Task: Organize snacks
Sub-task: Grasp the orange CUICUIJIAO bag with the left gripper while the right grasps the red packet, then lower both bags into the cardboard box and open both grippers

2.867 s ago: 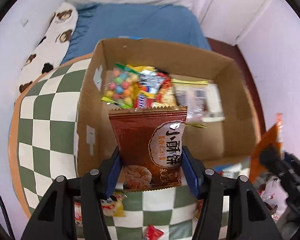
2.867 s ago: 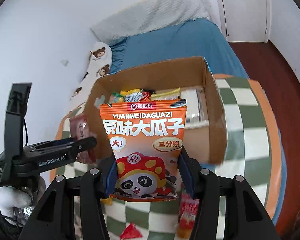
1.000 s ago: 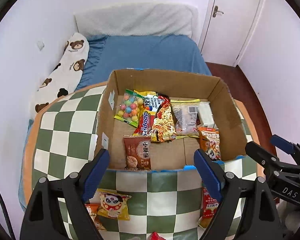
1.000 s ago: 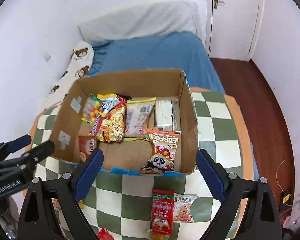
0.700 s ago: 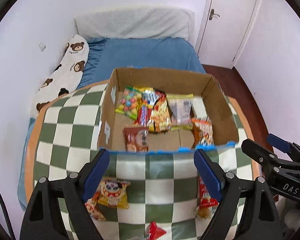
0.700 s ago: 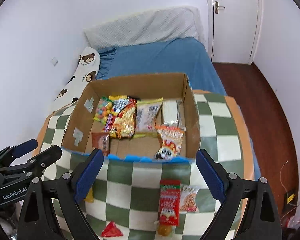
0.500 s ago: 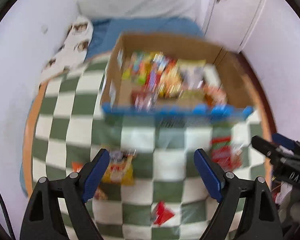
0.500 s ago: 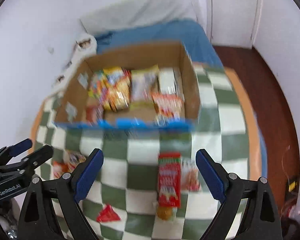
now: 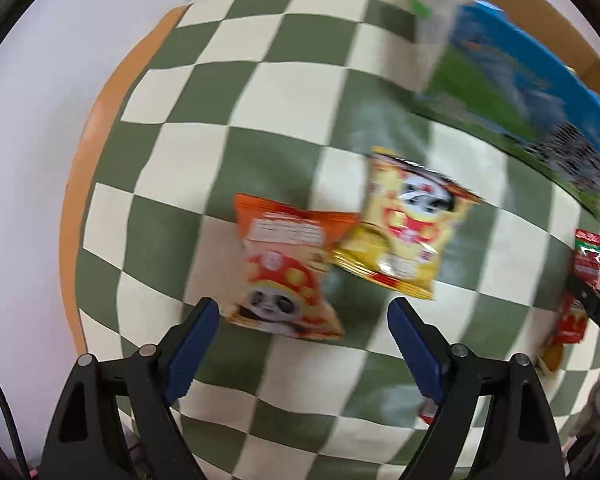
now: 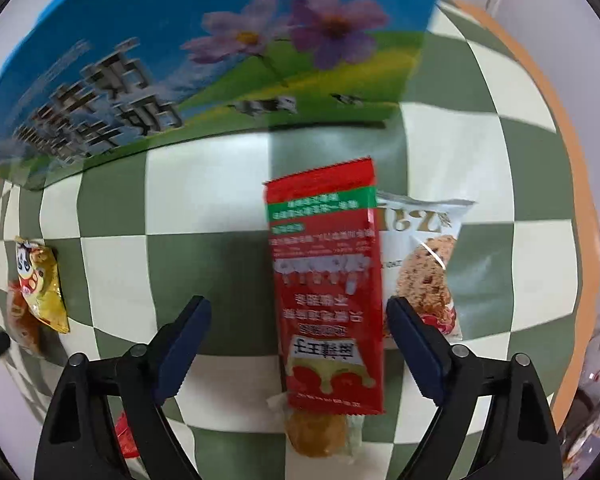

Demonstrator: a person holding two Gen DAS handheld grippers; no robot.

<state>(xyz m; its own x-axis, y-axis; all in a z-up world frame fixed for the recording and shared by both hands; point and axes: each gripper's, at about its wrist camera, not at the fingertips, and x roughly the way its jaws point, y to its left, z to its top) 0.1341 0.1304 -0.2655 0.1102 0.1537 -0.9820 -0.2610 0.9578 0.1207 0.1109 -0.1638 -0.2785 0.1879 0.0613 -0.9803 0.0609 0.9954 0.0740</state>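
Now left gripper (image 9: 303, 322) spread over orange packet (image 9: 286, 278), right gripper (image 10: 299, 322) spread astride red packet (image 10: 328, 284)

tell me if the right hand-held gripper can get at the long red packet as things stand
Probably yes: the right hand-held gripper is open, the long red packet lies between its fingers on top of neighbouring snacks, nothing covering it.

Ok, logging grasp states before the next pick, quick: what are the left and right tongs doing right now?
Left tongs: open, empty, above the orange panda packet.
Right tongs: open, empty, straddling the long red packet.
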